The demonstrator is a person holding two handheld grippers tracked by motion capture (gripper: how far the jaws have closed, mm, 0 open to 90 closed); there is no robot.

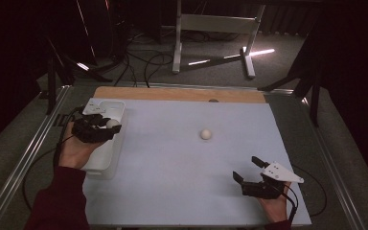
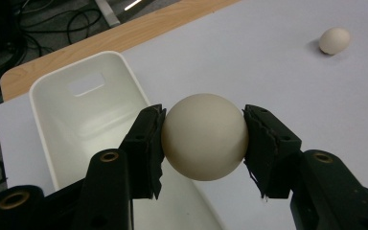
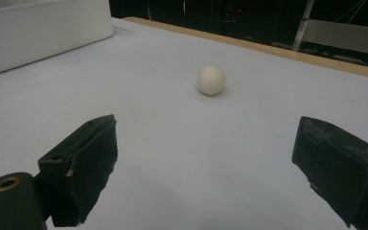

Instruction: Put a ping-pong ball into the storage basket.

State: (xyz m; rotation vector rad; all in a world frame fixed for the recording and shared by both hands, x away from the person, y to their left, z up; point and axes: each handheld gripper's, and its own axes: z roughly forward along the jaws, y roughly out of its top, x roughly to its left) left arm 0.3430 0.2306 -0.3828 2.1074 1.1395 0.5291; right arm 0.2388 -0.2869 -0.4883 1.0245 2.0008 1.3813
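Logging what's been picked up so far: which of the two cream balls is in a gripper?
The ball clamped by the left gripper over the white bin. The other ball lies loose mid-table; the right gripper is open.

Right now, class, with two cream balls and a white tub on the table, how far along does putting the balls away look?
Done: nothing yet; the white tub looks empty where its inside shows. In hand: the left gripper is shut on one cream ball, held at the tub's rim. Left: releasing it into the tub, then the second ball, lying mid-table ahead of the open right gripper.
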